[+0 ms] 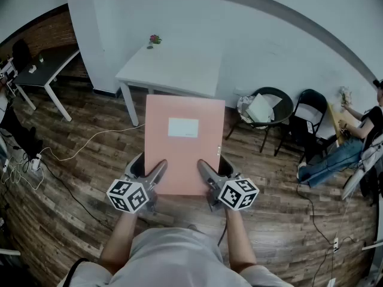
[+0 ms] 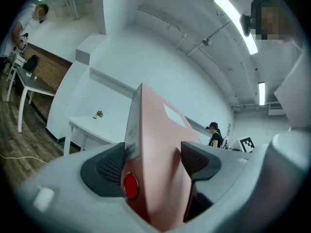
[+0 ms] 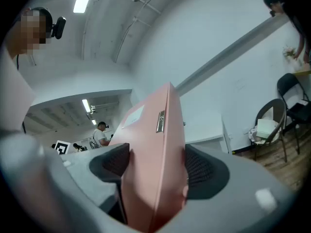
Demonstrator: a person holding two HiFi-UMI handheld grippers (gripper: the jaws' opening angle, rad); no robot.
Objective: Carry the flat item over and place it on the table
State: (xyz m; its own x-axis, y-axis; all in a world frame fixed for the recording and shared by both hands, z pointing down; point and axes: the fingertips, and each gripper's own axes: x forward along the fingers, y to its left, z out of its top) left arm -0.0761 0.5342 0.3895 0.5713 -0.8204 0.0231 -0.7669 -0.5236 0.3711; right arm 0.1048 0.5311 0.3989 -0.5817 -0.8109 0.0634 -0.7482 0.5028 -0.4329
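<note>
Left hand-held gripper and right hand-held gripper clamp pink folder (white table ahead, cable on floor).

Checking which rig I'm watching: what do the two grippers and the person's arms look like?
Both the left gripper and the right gripper have pale grey bodies with two dark, textured pads. Each carries a cube covered in black-and-white square markers. The person wears a light grey short-sleeved top; the forearms have no sleeves.
</note>
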